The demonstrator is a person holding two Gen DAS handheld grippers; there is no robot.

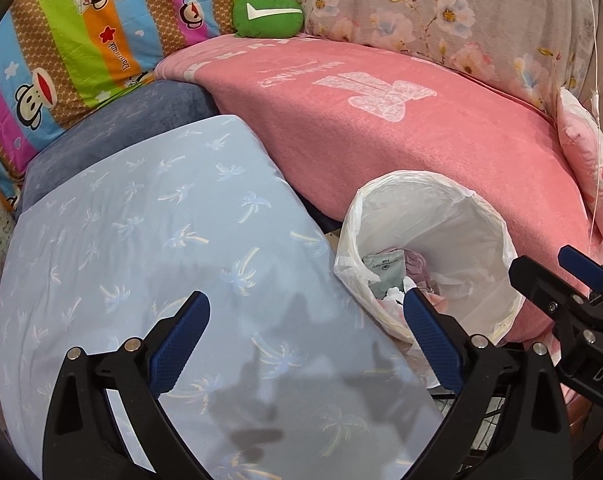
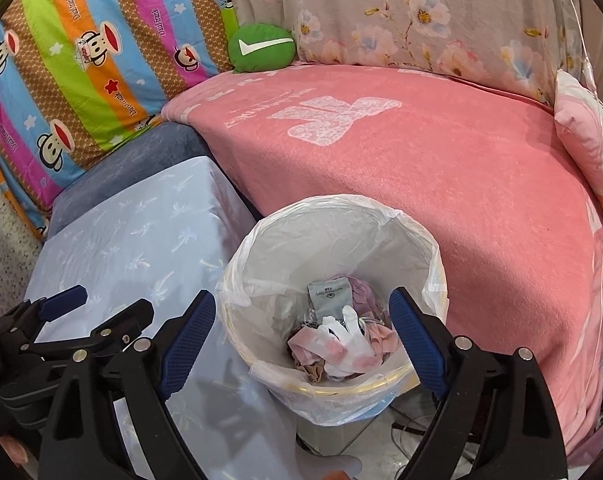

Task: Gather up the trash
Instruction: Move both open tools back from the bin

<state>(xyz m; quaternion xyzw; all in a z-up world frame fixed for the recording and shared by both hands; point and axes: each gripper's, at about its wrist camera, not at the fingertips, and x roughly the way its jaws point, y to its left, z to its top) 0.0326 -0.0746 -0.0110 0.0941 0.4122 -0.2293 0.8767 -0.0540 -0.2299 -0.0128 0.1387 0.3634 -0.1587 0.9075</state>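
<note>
We see the bin (image 2: 333, 304) just beside the pink bed (image 2: 441, 184); trash (image 2: 337, 336) lies at its bottom. Right gripper (image 2: 301, 332) hangs above the bin, jaws wide apart, holding nothing. Left gripper (image 1: 305, 332), left of the bin over the blue cover (image 1: 141, 248), is also spread and unloaded.

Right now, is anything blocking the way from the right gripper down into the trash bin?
Nothing visible does. The right gripper hangs open above the lined trash bin, whose mouth is uncovered, with trash lying at the bottom.
</note>
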